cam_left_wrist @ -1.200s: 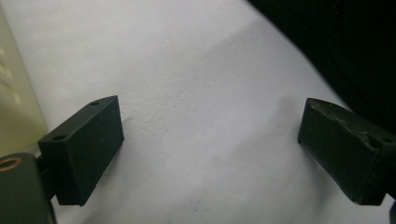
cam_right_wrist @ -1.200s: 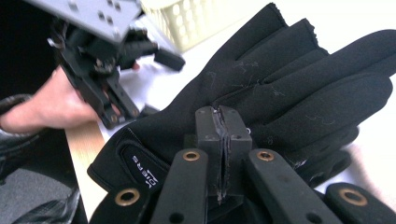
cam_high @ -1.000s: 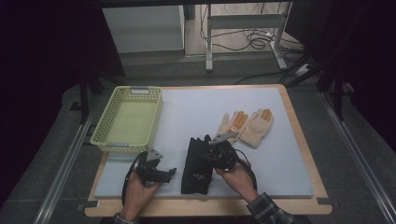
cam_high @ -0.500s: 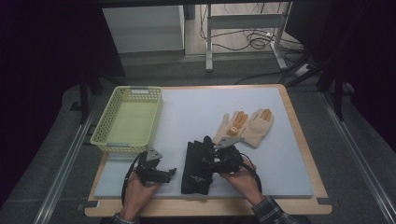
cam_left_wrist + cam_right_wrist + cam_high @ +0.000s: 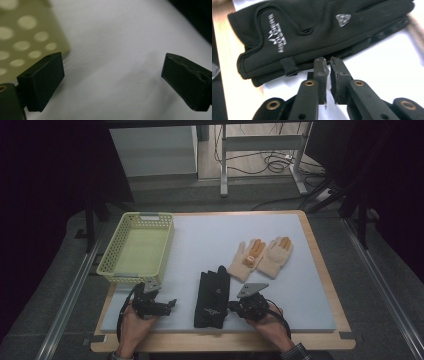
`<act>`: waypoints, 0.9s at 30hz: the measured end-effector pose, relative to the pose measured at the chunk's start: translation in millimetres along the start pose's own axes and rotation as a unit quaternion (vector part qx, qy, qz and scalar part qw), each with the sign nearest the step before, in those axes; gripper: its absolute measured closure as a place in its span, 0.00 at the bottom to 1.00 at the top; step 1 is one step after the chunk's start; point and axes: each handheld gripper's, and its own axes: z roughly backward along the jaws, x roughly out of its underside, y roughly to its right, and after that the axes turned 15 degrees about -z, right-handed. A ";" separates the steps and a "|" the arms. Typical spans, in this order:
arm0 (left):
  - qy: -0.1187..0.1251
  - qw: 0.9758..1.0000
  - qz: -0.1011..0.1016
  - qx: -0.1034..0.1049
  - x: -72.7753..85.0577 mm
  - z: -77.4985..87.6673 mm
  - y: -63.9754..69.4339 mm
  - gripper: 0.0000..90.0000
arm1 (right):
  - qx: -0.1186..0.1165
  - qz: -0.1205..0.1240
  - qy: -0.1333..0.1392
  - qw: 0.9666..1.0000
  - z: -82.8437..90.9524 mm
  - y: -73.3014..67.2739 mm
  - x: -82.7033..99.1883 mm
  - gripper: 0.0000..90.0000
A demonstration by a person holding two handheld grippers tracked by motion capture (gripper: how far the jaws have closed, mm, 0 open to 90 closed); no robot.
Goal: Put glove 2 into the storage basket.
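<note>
Your right hand-held gripper (image 5: 327, 65) has just been closing: its jaws now stand almost together with nothing between them, tips just short of the near edge of the black gloves (image 5: 312, 32). A second ago it sat over the gloves; now it is beside them, so no grip has been made, and you would need to open and approach again. Your left hand-held gripper (image 5: 112, 82) is wide open and empty over the bare worktop (image 5: 210, 232), beside the yellow basket (image 5: 137, 249). Whether the right tips touch the fabric is hard to make out.
</note>
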 end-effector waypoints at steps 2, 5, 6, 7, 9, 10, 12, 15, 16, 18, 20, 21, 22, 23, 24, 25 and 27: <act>-0.004 1.000 0.007 -0.004 5.4 -1.4 -4.4 0.05 | -0.003 0.009 -0.004 1.000 -6.0 -3.4 1.4 0.94; 0.003 1.000 0.013 0.001 7.3 -2.5 -5.6 0.04 | -0.013 0.005 -0.003 1.000 -9.2 -4.8 0.1 0.94; 0.005 1.000 0.012 0.002 7.9 -3.0 -6.0 0.04 | -0.013 0.005 -0.003 1.000 -9.2 -4.8 0.1 0.94; 0.003 1.000 0.013 0.006 8.3 -3.3 -7.1 0.04 | -0.015 0.005 -0.002 1.000 -10.7 -5.2 -0.5 0.94; 0.003 1.000 0.020 0.011 8.6 -4.2 -8.7 0.03 | -0.020 0.006 -0.001 1.000 -13.7 -6.9 -2.1 0.94; 0.002 1.000 0.019 0.010 8.4 -4.2 -8.3 0.03 | -0.020 0.006 -0.001 1.000 -15.1 -8.0 -3.0 0.94; 0.002 1.000 0.019 0.011 8.5 -4.3 -8.5 0.03 | -0.021 0.007 0.000 1.000 -18.6 -10.0 -5.3 0.94; 0.002 1.000 0.020 0.011 8.6 -4.3 -8.7 0.03 | -0.022 0.007 0.000 1.000 -24.1 -12.7 -9.3 0.94; 0.002 1.000 0.020 0.011 8.6 -4.4 -8.7 0.03 | -0.022 0.006 0.000 1.000 -26.1 -13.8 -10.7 0.94; 0.002 1.000 0.020 0.011 8.6 -4.5 -8.5 0.03 | -0.021 0.006 0.000 1.000 -30.0 -15.7 -13.9 0.94; 0.003 1.000 0.021 0.011 8.8 -4.5 -8.5 0.03 | -0.021 0.006 0.000 1.000 -34.1 -16.9 -17.3 0.94; 0.003 1.000 0.020 0.011 8.8 -4.5 -8.7 0.03 | -0.021 0.006 0.000 1.000 -36.1 -17.3 -19.1 0.94; 0.003 1.000 0.021 0.011 8.8 -4.5 -8.6 0.03 | -0.021 0.007 0.000 1.000 -38.1 -17.8 -20.9 0.94; 0.004 1.000 0.021 0.012 8.9 -4.6 -8.6 0.03 | -0.019 0.008 -0.001 1.000 -39.9 -18.5 -22.9 0.94; 0.004 1.000 0.021 0.012 9.0 -4.6 -8.7 0.03 | -0.015 0.009 -0.001 1.000 -43.9 -20.3 -26.5 0.94; 0.004 1.000 0.021 0.012 9.0 -4.6 -8.7 0.03 | -0.015 0.009 -0.001 1.000 -43.9 -20.3 -26.5 0.94; 0.005 1.000 0.021 0.012 9.2 -4.5 -8.9 0.03 | -0.012 0.013 0.000 1.000 -47.9 -21.5 -30.1 0.94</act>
